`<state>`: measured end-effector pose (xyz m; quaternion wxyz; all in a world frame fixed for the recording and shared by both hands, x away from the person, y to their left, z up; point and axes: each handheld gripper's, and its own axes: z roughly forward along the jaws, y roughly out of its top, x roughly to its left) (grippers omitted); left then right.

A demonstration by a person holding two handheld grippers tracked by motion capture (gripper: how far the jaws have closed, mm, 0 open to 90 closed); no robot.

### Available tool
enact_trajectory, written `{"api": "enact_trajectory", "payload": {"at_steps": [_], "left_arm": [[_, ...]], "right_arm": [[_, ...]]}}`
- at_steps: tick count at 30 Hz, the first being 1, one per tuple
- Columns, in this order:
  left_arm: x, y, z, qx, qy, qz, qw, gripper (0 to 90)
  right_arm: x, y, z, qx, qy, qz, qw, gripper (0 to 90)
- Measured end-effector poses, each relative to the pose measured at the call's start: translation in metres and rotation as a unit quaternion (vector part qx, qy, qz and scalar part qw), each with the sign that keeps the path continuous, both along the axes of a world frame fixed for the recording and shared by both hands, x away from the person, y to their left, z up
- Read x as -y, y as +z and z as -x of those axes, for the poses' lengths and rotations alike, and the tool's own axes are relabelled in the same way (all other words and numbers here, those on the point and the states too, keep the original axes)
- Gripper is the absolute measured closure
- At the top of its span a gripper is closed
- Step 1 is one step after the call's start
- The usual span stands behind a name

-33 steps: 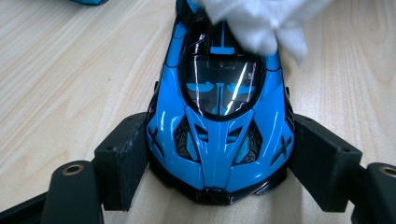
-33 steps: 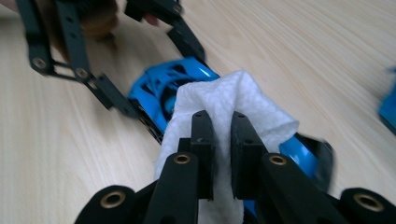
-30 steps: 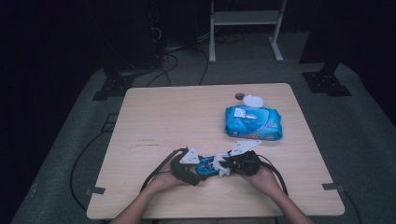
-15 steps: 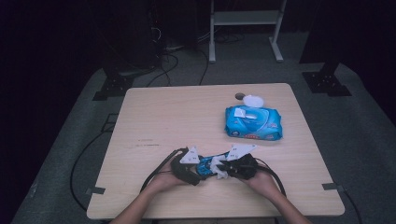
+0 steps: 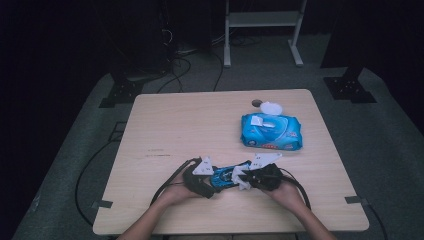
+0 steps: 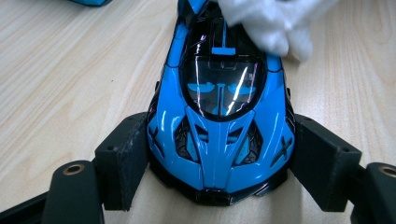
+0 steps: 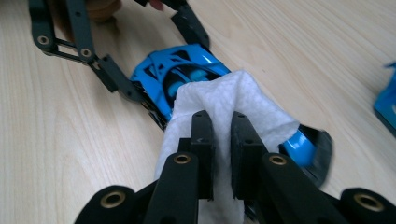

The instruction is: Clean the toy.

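In the left gripper view we cannot see the rear of the toy car (image 6: 219, 126); a white wipe (image 6: 268, 23) covers it, and the top edge cuts both wipe and car off; a blue corner (image 6: 91, 2) at that edge is too little to name. In the right gripper view the wipe (image 7: 224, 107) hides the car's middle (image 7: 180, 70), the car's near end (image 7: 308, 147) is blurred, and a blue pack (image 7: 387, 105) is cut by the right edge. In the high view the small round things (image 5: 267, 106) behind the wipes pack (image 5: 272, 132) are too small for us to identify; the print on the pack is unreadable; the person's forearms leave the frame at the bottom of the worktop (image 5: 165, 125).
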<state>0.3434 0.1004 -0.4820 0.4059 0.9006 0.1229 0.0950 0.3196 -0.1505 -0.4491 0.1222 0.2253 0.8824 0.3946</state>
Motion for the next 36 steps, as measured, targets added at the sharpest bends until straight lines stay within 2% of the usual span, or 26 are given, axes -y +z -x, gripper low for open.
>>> {"api": "enact_trajectory", "payload": {"at_steps": [2,4,7,12,17,20,22,24,26,28,30,32,36], "left_arm": [[0.0,0.0,0.0,0.0,0.003,0.0,1.0,24.9],[0.0,0.0,0.0,0.0,0.004,0.001,1.0,24.9],[0.001,0.0,0.0,0.0,0.004,0.002,1.0,25.0],[0.001,0.0,0.0,0.0,0.005,0.002,1.0,25.0],[0.001,0.0,0.0,0.0,0.006,0.002,1.0,25.0],[0.001,0.0,0.0,0.0,0.006,0.002,1.0,25.0],[0.001,0.0,0.0,0.001,0.005,0.001,1.0,25.0],[0.001,0.0,0.0,0.0,0.006,0.002,1.0,25.0],[0.001,0.0,0.0,-0.001,0.006,0.002,1.0,25.0],[0.002,0.0,0.0,-0.002,0.007,0.003,1.0,24.9],[0.002,0.0,0.0,-0.002,0.008,0.004,1.0,25.0],[0.002,0.0,0.0,-0.002,0.007,0.004,1.0,25.0],[0.002,0.0,-0.001,-0.002,0.007,0.003,1.0,25.0]], "right_arm": [[-0.004,0.001,0.0,0.005,0.001,0.005,1.0,81.3],[-0.002,0.0,-0.003,-0.007,0.0,-0.004,1.0,81.4],[-0.006,0.001,-0.004,-0.011,0.009,-0.006,0.9999,81.5],[-0.037,0.004,-0.008,-0.029,0.044,-0.003,0.9986,81.4],[-0.063,0.001,-0.015,-0.045,0.059,0.005,0.9972,81.6],[-0.062,0.002,-0.02,-0.059,0.059,0.003,0.9965,81.7],[-0.056,0.005,-0.023,-0.056,0.046,0.006,0.9973,81.7],[-0.054,0.006,-0.025,-0.064,0.043,0.004,0.997,81.8],[-0.06,0.005,-0.025,-0.059,0.043,0.011,0.9973,81.8],[-0.072,0.002,-0.025,-0.06,0.053,0.014,0.9967,81.8],[-0.081,0.0,-0.025,-0.051,0.063,0.022,0.9965,81.8],[-0.082,0.001,-0.027,-0.055,0.063,0.021,0.9963,81.9],[-0.066,0.005,-0.033,-0.047,0.027,0.018,0.9983,82.0]]}}
